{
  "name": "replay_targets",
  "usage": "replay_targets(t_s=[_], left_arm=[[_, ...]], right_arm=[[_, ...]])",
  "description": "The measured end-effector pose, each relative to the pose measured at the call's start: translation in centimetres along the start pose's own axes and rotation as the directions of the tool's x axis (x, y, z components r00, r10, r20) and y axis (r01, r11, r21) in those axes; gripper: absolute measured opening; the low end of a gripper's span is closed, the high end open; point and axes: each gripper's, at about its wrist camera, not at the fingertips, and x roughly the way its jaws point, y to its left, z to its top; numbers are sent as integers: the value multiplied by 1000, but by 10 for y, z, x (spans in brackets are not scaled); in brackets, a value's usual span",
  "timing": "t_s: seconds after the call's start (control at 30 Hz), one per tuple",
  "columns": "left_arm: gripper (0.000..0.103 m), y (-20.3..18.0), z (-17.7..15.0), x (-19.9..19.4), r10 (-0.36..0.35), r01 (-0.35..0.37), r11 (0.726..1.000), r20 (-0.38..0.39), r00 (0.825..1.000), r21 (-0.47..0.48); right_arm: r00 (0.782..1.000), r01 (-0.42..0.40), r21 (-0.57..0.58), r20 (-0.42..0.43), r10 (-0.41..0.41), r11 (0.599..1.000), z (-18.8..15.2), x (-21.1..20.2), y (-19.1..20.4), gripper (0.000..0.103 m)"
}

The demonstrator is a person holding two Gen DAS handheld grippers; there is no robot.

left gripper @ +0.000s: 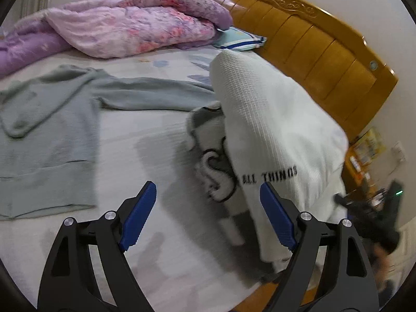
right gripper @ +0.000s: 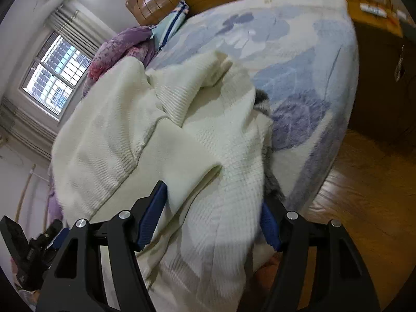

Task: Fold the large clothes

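A white waffle-knit sweater (left gripper: pixel 273 119) with black lettering hangs lifted over the right side of the bed; it fills the right wrist view (right gripper: pixel 156 135). A grey-green sweater (left gripper: pixel 52 135) lies flat on the bed to the left. My left gripper (left gripper: pixel 208 208) is open and empty above the sheet, its right finger beside the white sweater's hanging edge. My right gripper (right gripper: pixel 213 221) has its jaws wide apart with bunched white fabric lying between the blue pads; I cannot tell whether it grips. It appears blurred in the left wrist view (left gripper: pixel 374 208).
A pink and purple quilt (left gripper: pixel 130 23) is heaped at the bed's far side next to a striped pillow (left gripper: pixel 241 39). A wooden headboard (left gripper: pixel 312 46) runs along the right. A wooden nightstand (right gripper: pixel 377 52) and wood floor (right gripper: pixel 364 195) lie beyond the bed edge.
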Motion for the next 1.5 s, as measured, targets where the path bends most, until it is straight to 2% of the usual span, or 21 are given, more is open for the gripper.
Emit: replay_targets(t_s=[0.1,0.17,0.27,0.33,0.43,0.5,0.67,0.9,1.07,1.17,1.33,1.4,1.5], left_arm=[[85,-5,-11,-20,39,-41,998,28,999,52],[86,-9,-17,-32,64,-67,995,41,997,69],[91,-17,-27,-55,86,-95,989,79,993,113],[92,-19,-32,-69,100,-111,987,95,990,114],[93,-15,-34,-79,102,-110,990,88,991,89],[93,-14,-36,-86,110,-118,989,94,990,90],[93,-10,-43,-112,132,-142,988,132,982,66],[94,7,-56,-151,187,-196,980,179,966,34],[95,24,-69,-179,196,-202,979,207,958,6],[95,34,-76,-197,203,-206,978,228,952,-9],[95,52,-85,-228,239,-239,970,265,934,-30],[97,59,-88,-237,242,-238,970,262,934,-44],[97,67,-92,-251,245,-238,969,277,929,-59]], right_arm=[[998,57,-80,9,-56,995,-9,-19,25,67],[991,131,-154,39,-126,979,-18,-29,43,72],[986,161,-266,82,-144,950,-40,-45,81,78],[980,197,-383,112,-166,902,-61,-53,118,84],[970,234,-471,167,-175,851,-84,-62,154,90],[957,278,-493,215,-193,825,-95,-69,172,92],[952,293,-535,238,-191,792,-117,-80,199,95],[955,281,-559,246,-168,780,-144,-100,225,95],[950,295,-578,264,-168,761,-162,-109,243,95],[954,278,-585,259,-150,762,-173,-115,253,95],[953,277,-627,273,-128,728,-198,-126,276,95],[950,294,-642,277,-144,708,-205,-127,285,95],[946,305,-646,291,-143,700,-215,-133,293,95]])
